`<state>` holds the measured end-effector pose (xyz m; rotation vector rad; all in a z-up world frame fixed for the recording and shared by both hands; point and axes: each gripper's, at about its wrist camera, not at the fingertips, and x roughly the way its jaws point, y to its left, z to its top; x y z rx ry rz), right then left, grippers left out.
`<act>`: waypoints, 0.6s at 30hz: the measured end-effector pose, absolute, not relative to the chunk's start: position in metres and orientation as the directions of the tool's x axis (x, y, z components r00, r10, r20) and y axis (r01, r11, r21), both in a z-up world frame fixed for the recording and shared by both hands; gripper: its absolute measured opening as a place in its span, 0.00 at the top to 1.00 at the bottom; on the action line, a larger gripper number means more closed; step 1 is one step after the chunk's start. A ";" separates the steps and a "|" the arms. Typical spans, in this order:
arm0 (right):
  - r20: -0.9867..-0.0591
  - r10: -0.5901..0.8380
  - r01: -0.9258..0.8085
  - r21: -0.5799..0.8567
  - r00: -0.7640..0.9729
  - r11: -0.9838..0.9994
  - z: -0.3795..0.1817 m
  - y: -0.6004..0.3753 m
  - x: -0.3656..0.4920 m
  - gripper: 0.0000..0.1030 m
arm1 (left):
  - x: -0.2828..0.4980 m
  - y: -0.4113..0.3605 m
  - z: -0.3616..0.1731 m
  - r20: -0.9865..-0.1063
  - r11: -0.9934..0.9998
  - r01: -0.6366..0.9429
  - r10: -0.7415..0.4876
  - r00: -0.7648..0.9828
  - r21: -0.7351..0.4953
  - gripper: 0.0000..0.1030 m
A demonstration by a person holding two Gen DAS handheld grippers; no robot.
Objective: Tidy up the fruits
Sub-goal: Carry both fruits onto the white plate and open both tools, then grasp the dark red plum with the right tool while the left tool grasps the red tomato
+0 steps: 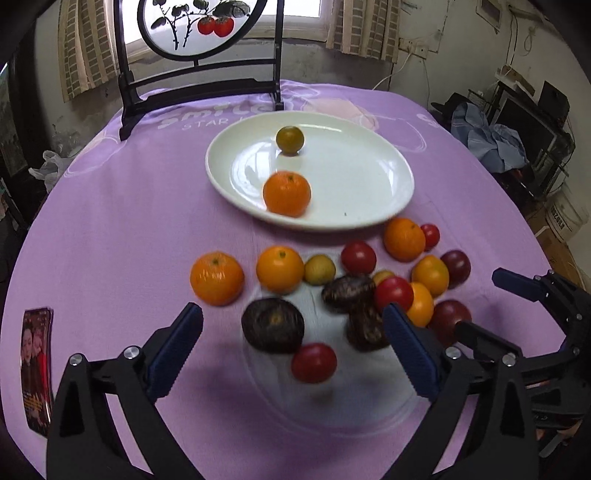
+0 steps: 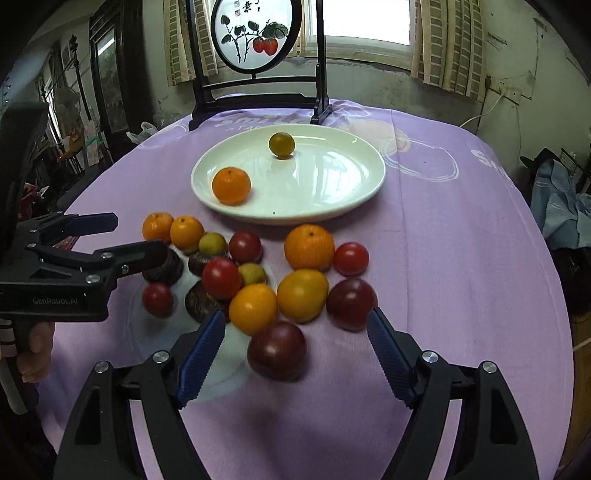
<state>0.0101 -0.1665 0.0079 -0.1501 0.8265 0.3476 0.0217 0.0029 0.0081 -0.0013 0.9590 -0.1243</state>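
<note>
A white plate (image 1: 369, 206) (image 2: 332, 206) holds an orange (image 1: 287, 192) (image 2: 231, 185) and a small green-yellow fruit (image 1: 290, 139) (image 2: 281, 144). Several oranges, red and dark tomatoes and dark brown fruits lie loose on the purple cloth in front of it. My left gripper (image 1: 291, 343) is open, empty, above a dark brown fruit (image 1: 272, 325) and a red tomato (image 1: 314, 362). My right gripper (image 2: 295, 350) is open, empty, with a dark purple tomato (image 2: 277, 350) between its fingers. The left gripper also shows in the right wrist view (image 2: 125, 236).
A black framed screen with a painted fruit panel (image 1: 199, 22) (image 2: 255, 33) stands at the table's far edge. A printed card (image 1: 37, 369) lies at the left near the table edge. Clutter and boxes stand beyond the table on the right (image 1: 517, 147).
</note>
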 end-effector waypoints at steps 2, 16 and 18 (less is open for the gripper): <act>-0.749 0.238 -0.359 -0.001 0.619 0.933 0.002 -0.167 0.001 0.22 | 0.010 0.004 -0.002 -0.828 0.993 0.101 -0.111 0.550 -0.066 0.07; -0.791 0.189 -0.343 -0.028 0.581 0.939 -0.023 -0.157 0.006 0.27 | -0.027 0.018 -0.039 -0.867 0.992 0.056 -0.128 0.481 -0.116 0.07; -0.800 0.192 -0.341 -0.016 0.568 0.940 -0.026 -0.155 0.012 0.38 | -0.026 0.016 -0.039 -0.864 0.993 0.059 -0.117 0.489 -0.101 0.07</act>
